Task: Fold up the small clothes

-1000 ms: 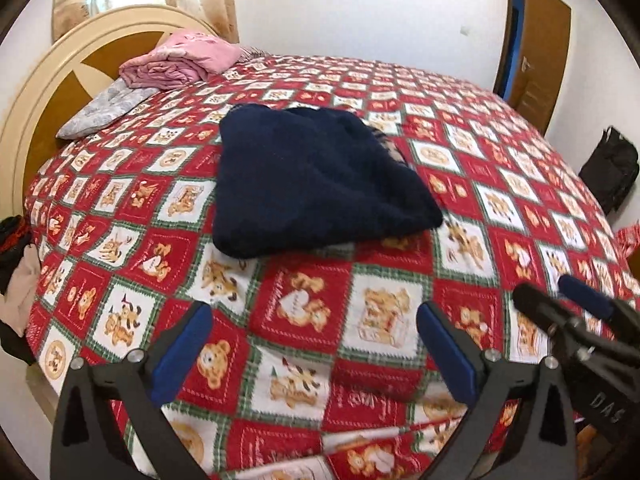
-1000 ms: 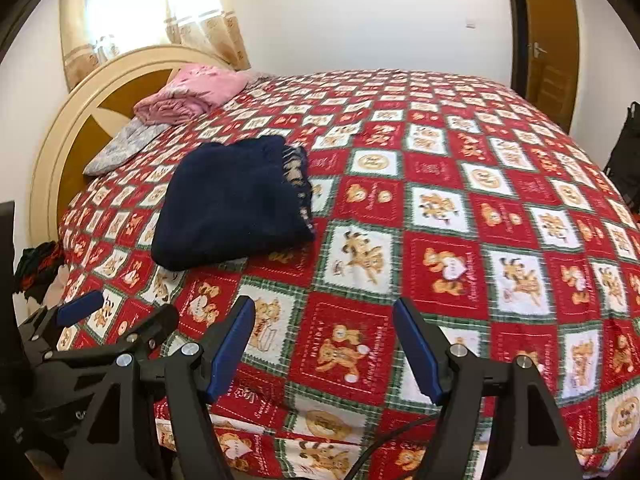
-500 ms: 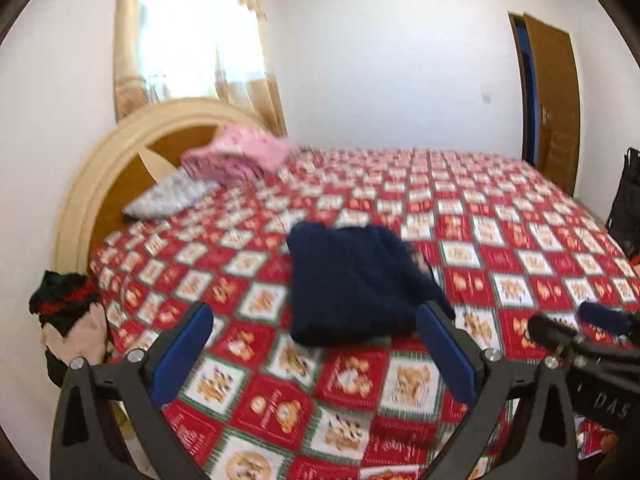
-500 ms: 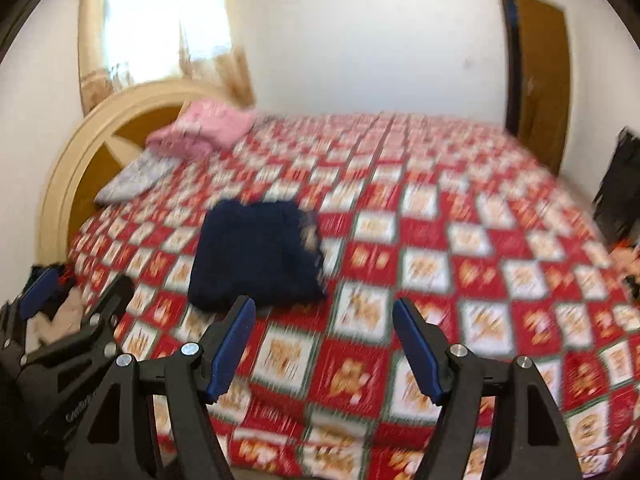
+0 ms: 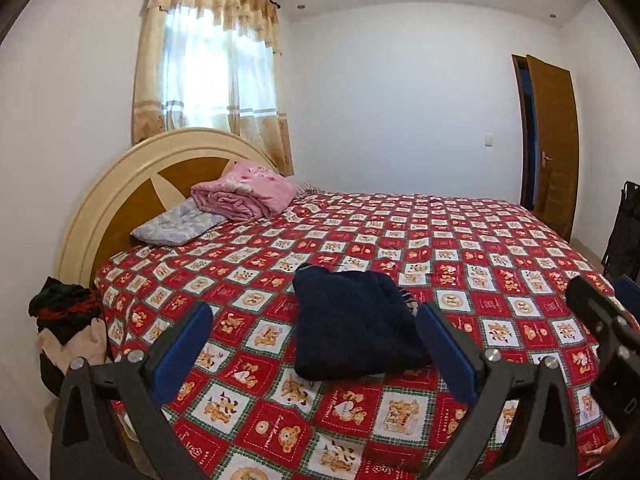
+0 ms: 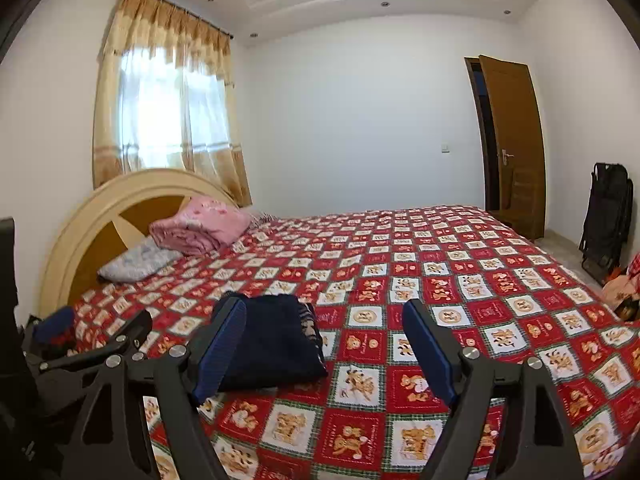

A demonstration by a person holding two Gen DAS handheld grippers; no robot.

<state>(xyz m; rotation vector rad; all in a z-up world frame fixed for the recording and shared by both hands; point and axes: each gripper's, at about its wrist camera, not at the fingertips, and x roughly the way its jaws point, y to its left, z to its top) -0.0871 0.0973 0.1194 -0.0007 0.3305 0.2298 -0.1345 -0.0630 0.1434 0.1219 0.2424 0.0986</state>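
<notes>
The dark blue cloth [image 5: 352,332] lay folded on the bed [image 5: 480,240], both grippers' fingers [image 5: 184,344] were apart and empty, the right gripper [image 6: 324,348] opening wider, so another small cloth likely came next.

Left gripper [image 5: 314,350] jaws apart and empty; right gripper [image 6: 325,348] jaws opening, empty.

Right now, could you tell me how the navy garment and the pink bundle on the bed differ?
The navy garment is dark and lies low and fairly flat near the middle of the bedspread; the pink bundle is pale, thicker and heaped. The navy garment rests directly on the bedspread, while the pink bundle sits by the headboard, partly over a grey pillow. Both are folded fabric that neither gripper touches.
</notes>
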